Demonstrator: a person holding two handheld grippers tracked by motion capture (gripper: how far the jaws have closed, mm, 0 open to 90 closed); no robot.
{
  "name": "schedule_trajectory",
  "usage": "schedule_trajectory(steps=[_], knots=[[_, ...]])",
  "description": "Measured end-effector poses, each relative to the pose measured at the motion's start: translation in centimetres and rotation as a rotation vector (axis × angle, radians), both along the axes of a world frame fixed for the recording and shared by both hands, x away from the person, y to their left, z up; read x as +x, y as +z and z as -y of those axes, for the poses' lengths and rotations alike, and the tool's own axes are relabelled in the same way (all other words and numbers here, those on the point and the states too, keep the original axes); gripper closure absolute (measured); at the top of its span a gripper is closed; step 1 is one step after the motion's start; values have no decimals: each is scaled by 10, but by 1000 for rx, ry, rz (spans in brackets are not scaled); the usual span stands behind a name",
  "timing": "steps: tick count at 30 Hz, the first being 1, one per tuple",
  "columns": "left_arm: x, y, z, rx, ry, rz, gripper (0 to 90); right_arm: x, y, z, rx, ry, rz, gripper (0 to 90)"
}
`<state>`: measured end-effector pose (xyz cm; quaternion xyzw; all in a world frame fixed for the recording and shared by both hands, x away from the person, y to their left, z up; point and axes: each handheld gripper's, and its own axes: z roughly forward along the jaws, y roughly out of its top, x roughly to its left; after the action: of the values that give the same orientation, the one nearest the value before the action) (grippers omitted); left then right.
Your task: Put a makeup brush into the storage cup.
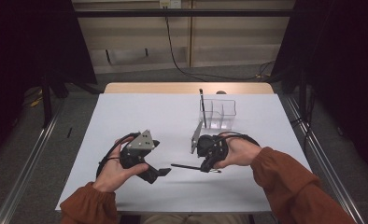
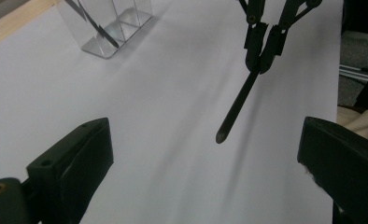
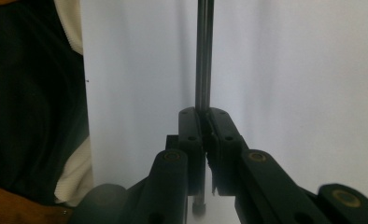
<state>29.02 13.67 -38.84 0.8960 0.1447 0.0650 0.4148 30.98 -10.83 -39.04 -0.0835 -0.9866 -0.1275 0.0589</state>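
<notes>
Pen handover over the white table point(image 1: 126, 112), mid-step

Left gripper point(image 1: 165, 172) wide and empty, aimed at the pen point(image 1: 186, 166); right gripper point(image 1: 204, 169) clamped on the pen, held level just above the table, clear organizer point(image 1: 218, 113) beyond; next probably calling for the left jaws closing around the free tip

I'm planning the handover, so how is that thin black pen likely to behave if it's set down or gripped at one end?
The pen looks slim and round, so it would probably roll on the smooth white table. It juts straight out from the right tool, which suggests it is stiff and light. Held near one end, it may pivot between the jaws.
</notes>
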Motion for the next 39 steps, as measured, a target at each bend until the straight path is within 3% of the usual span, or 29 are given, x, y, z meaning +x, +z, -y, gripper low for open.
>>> schedule_trajectory(steps=[11,13,17,19,25,27,30,31,33,35,39], knots=[[-4,-10,22,160,-84,-22,51,-1,-2,-8,-26,48,-5,847],[-3,-9,24,165,-94,-18,82,-2,-2,-9,-31,49,-4,847],[1,-6,27,171,-68,-80,144,-2,-3,-9,-30,54,-4,847],[2,-7,29,190,-68,-89,150,-2,-2,-9,-32,55,-12,847],[5,-12,32,252,-116,-121,255,-2,-3,-10,-31,70,-13,847],[5,-12,34,290,-126,-127,261,-2,-4,-10,-34,69,-14,847],[7,-13,36,307,-153,-148,307,-2,-5,-11,-30,72,-14,847],[7,-13,37,300,-141,-155,310,-2,-5,-12,-28,71,-13,847],[9,-14,40,324,-138,-171,259,-2,-5,-12,-22,73,-13,847],[9,-15,41,333,-156,-184,341,-3,-5,-13,-22,77,-11,847],[8,-16,47,338,-178,-188,341,-4,-5,-14,-21,81,-9,847]])
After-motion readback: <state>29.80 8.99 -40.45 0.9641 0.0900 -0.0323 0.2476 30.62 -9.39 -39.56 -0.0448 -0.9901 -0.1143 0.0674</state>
